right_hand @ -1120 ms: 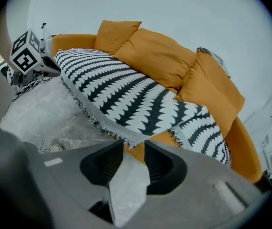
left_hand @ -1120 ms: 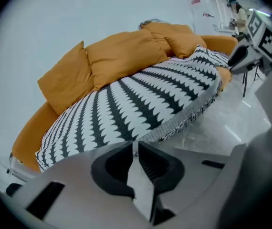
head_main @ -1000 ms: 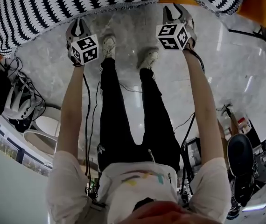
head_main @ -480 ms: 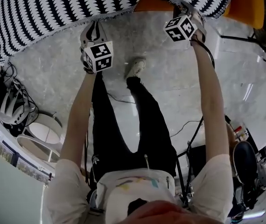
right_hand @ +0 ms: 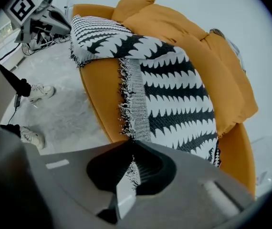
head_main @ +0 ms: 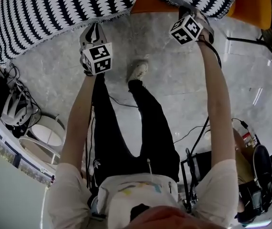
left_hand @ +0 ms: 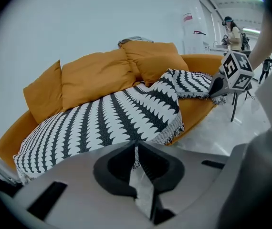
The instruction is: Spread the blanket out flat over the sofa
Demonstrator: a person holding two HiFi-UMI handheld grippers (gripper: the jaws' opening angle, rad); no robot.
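Now, left hand-held gripper (left_hand: 136,146): jaws together, pinching the fringed edge of the blanket (left_hand: 102,123).
Right hand-held gripper (right_hand: 132,146): jaws have just been closing; the fringe is caught between them, with the pads pressed on it.
Blanket: draped over the sofa (left_hand: 200,111) seat ahead of both hand-held grippers, with a bunched fold lying beyond the right one.
Left gripper view adds: orange cushions (left_hand: 95,78) behind the blanket, and a person (left_hand: 232,32) standing far off.
Right gripper view adds: the fringe hanging down the sofa's orange front, just past the jaws.
Head view adds: both arms, dark trousers (head_main: 150,128), and a shoe (head_main: 138,70) between the two hand-held grippers.
Writing: black-and-white square markers on each cube (head_main: 100,58); a wall sign (left_hand: 188,18), too small to read.
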